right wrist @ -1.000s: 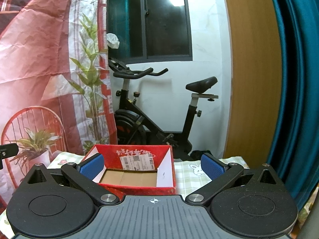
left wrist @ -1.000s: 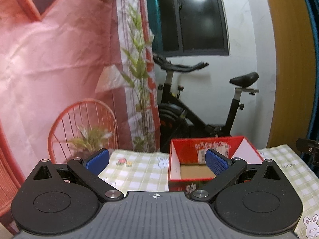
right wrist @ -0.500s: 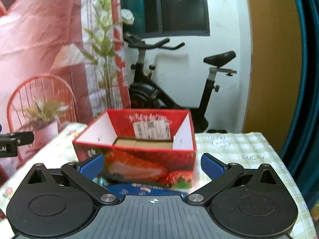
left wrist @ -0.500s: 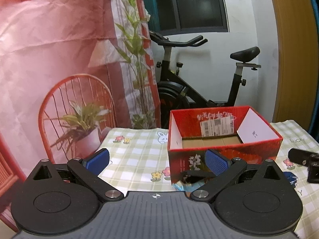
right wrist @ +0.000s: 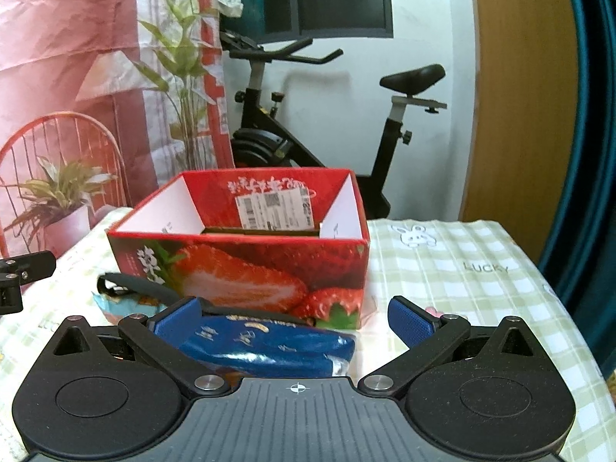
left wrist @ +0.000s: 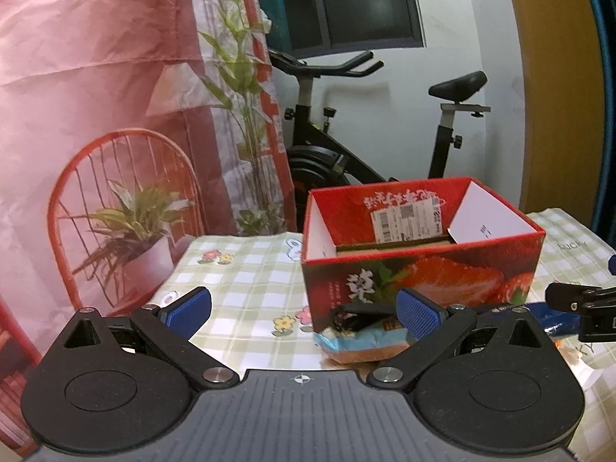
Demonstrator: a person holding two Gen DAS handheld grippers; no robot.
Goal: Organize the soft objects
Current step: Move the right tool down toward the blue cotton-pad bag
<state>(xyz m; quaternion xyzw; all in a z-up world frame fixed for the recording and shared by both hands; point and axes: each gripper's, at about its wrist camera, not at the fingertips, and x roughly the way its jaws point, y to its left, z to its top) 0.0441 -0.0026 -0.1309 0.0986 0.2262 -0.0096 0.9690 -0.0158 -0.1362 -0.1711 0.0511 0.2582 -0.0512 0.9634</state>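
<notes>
An open red strawberry-print box (left wrist: 423, 269) (right wrist: 246, 269) stands on the checked tablecloth (left wrist: 246, 288), and it looks empty inside. A light-blue wrapped snack (left wrist: 358, 342) with a black band on top lies in front of the box, by my left gripper's right finger. It also shows in the right wrist view (right wrist: 115, 300). A dark blue packet (right wrist: 269, 346) lies in front of the box, between the fingers of my right gripper (right wrist: 296, 319). My left gripper (left wrist: 304, 312) is open and empty. My right gripper is open.
An exercise bike (left wrist: 346, 146) stands behind the table against the white wall. A printed backdrop with a red chair and plant (left wrist: 115, 211) hangs at the left. A wooden panel (right wrist: 512, 96) and blue curtain (right wrist: 589, 154) are at the right.
Both grippers have tilted down and moved lower toward the table. The box front and the packets before it have come into view. Both stay open.
</notes>
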